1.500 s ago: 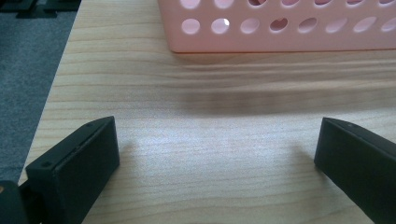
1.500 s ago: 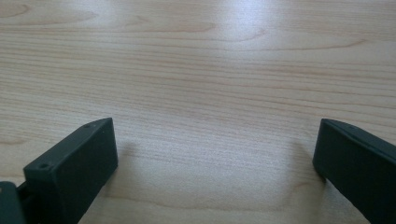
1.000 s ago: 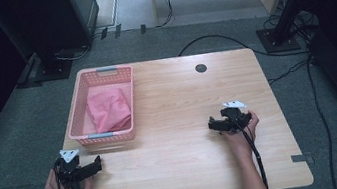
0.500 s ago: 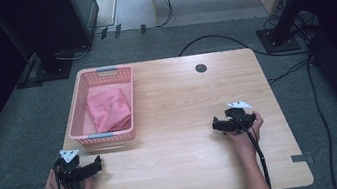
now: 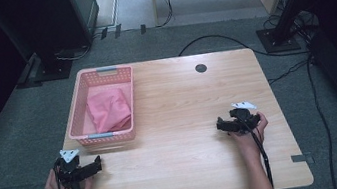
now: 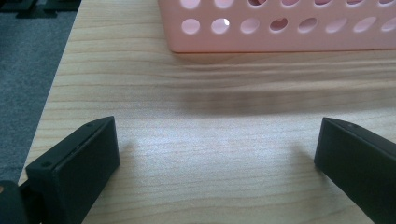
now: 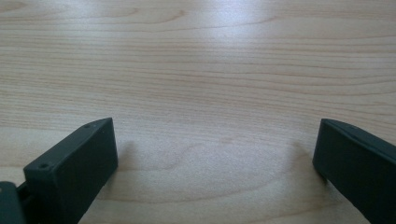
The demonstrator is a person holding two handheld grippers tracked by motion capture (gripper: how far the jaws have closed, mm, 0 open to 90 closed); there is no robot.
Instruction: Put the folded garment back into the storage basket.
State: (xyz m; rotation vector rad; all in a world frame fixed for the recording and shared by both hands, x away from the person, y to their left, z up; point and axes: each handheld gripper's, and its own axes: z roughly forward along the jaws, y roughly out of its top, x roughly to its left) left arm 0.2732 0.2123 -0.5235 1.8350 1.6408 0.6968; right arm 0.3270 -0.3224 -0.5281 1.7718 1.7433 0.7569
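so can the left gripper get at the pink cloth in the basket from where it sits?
Probably yes. The left gripper is open, holds nothing, and sits just short of the basket. The pink cloth lies uncovered inside, so it would need to go over the near wall.

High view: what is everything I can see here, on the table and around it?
Basket: one, pink with round holes, left far part of the table.
Cloth: one, pink, crumpled inside the basket.
Table: one, light wood, centre.
Round hole cover: one, dark, far edge of the table.
Cables: several, black, on the grey floor beyond and right.
Left gripper: one, black, open, near left corner.
Right gripper: one, black, open, right side.
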